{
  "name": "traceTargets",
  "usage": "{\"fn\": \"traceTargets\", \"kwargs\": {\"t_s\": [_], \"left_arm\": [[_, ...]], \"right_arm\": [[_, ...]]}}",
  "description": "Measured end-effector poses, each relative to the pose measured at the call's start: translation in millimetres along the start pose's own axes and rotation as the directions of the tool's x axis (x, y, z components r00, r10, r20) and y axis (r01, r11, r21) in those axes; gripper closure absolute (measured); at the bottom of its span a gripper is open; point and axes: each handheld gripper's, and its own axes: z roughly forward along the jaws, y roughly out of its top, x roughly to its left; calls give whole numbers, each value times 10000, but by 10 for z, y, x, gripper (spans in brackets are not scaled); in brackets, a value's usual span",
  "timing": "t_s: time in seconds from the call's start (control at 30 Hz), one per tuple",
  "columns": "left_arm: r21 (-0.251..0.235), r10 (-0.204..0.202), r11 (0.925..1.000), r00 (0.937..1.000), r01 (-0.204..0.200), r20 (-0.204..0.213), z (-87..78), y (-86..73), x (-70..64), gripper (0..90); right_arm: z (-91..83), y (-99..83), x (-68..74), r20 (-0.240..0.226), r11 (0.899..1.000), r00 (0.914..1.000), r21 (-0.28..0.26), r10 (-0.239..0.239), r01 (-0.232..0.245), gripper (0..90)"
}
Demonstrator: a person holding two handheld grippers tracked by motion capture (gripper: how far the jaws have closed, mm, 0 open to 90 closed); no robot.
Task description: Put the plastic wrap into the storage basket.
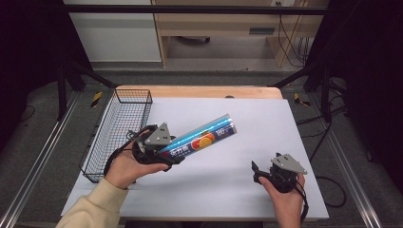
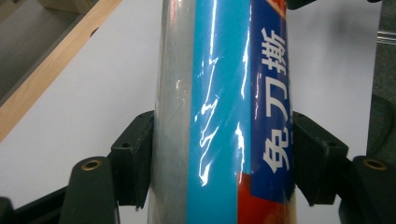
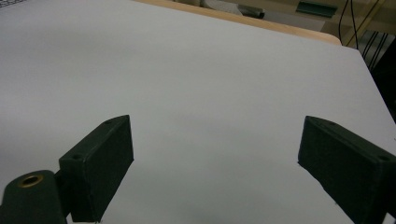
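In the high view the left gripper point(image 1: 167, 153) sits left of centre in the frame, held in the person's left hand point(image 1: 124, 167), and its jaws are clamped on one end of a long blue roll point(image 1: 202, 138). The roll slants from the gripper up toward the middle of the frame, its far end raised off the white table point(image 1: 266, 118). In the left gripper view the roll point(image 2: 224, 112) runs up the centre of the frame from bottom to top, and the two black pads point(image 2: 133, 158) press against its sides, one at lower left and one at lower right, with glossy film wrinkling between them; white characters run up a dark blue band on its right side. A black wire basket point(image 1: 119, 133) stands at the left edge of the table, just beside the left hand. The right gripper point(image 1: 256, 172) is in the lower right of the high view, well apart from the roll, held in the right hand point(image 1: 285, 194). In the right gripper view its pads point(image 3: 100, 165) stand wide apart at the lower left and lower right corners, with bare table point(image 3: 210, 93) between them and nothing held.
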Motion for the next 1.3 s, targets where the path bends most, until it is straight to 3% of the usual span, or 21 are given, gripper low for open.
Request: {"fn": "traceTargets", "kwargs": {"t_s": [0.23, 0.33, 0.57, 0.73, 0.83, 0.87, 1.17, 1.3], "left_arm": [[-147, -663, 9977, 9962, 656, -564, -250, -81, -10, 320], [-20, -913, 9958, 9920, 915, -872, -349, -125, -7, 320], [63, -1277, 9915, 9825, 1298, -1354, -561, -276, -55, 320], [-149, -1730, 9848, 9683, 1732, -1803, -781, -411, -65, 320], [-142, -1804, 9833, 9635, 1812, -1976, -862, -462, -56, 321], [-241, -1964, 9803, 9567, 1959, -2146, -934, -520, -45, 320], [-335, -2329, 9720, 9345, 2326, -2693, -1065, -687, -5, 321], [-363, -2508, 9674, 9285, 2506, -2737, -1100, -746, 0, 321]], "right_arm": [[-8, -39, 15, -427, 9998, 9991, -204, 36, -44, 116], [-66, -63, 55, -447, 9995, 9988, -254, -207, 196, 116], [-152, -67, 71, -252, 9990, 9996, -433, -101, 90, 120], [-165, -82, 43, -64, 9991, 10000, -429, 40, -42, 122], [-168, -91, 34, 24, 9991, 10000, -412, 65, -64, 123], [-162, -95, 29, 19, 9992, 10000, -401, 40, -39, 124], [-165, -98, 28, 146, 9993, 9998, -368, 106, -101, 126], [-170, -96, 27, 192, 9992, 9998, -394, 101, -93, 130]]}}
